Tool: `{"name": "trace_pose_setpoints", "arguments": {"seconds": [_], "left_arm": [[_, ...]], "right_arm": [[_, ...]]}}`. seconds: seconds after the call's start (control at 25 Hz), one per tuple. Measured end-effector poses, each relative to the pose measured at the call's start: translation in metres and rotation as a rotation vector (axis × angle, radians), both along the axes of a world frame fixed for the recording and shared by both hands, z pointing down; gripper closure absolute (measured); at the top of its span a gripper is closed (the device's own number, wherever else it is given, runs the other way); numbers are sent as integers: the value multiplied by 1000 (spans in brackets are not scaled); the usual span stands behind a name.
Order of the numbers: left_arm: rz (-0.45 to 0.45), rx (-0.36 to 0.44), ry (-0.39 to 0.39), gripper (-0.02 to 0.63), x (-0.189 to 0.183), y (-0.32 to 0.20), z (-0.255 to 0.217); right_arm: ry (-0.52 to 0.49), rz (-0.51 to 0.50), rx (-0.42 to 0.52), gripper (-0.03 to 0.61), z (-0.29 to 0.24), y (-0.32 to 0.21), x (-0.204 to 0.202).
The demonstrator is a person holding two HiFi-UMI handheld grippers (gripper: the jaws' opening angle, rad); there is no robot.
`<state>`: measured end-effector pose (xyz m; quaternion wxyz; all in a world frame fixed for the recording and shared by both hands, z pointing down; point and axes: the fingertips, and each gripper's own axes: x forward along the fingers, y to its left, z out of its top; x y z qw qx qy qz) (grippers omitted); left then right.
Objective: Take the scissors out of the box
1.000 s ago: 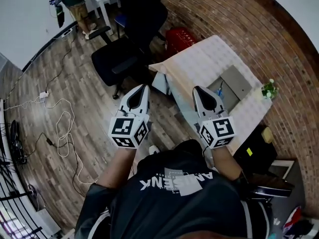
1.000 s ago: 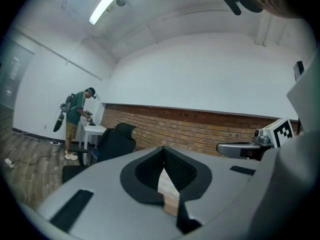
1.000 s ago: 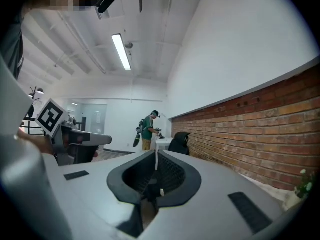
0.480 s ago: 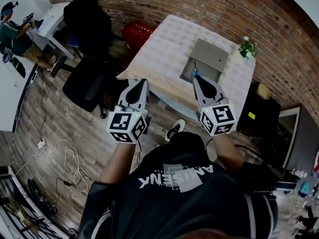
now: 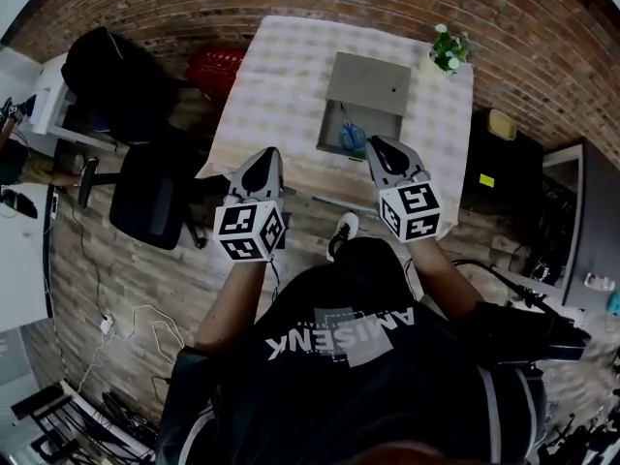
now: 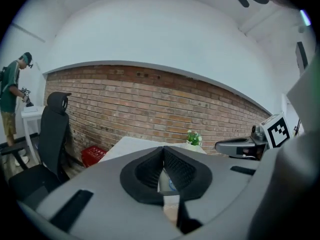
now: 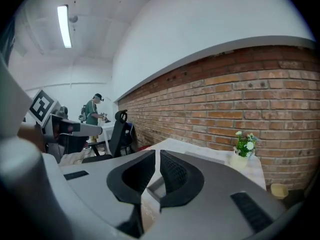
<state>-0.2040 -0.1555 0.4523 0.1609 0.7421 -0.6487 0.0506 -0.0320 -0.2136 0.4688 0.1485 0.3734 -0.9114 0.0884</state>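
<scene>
Scissors (image 5: 351,139) are the target, so from close in: both grippers hang at the table (image 5: 281,85) near edge. The left gripper (image 5: 268,157) is pinched together on nothing, well off to the left. The right gripper (image 5: 376,145) is also closed and empty, its tip just short of the box (image 5: 329,132). It's clearly the nearer one. The scissors lie inside, just beyond and slightly left of that tip, blue handles toward us. The blades seem to point away to the lid (image 5: 366,83), though that's faint.
</scene>
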Motion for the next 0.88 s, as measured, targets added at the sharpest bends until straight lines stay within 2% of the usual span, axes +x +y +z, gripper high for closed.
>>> {"name": "trace_pose_setpoints", "arguments": {"seconds": [0.12, 0.24, 0.4, 0.6, 0.76, 0.88], "left_arm": [[25, -37, -10, 600, 5, -28, 13], [54, -109, -14, 600, 12, -55, 31], [82, -184, 10, 600, 24, -89, 49], [164, -223, 27, 600, 53, -126, 59], [167, -254, 11, 600, 55, -146, 67], [205, -276, 4, 600, 57, -156, 72]], "right_arm": [[1, 22, -34, 534, 16, -15, 5], [-10, 39, -62, 534, 26, -32, 9], [-14, 57, -89, 534, 38, -53, 20], [-28, 87, -113, 532, 51, -81, 36], [-25, 100, -135, 525, 58, -96, 39], [-17, 115, -155, 520, 64, -103, 36]]}}
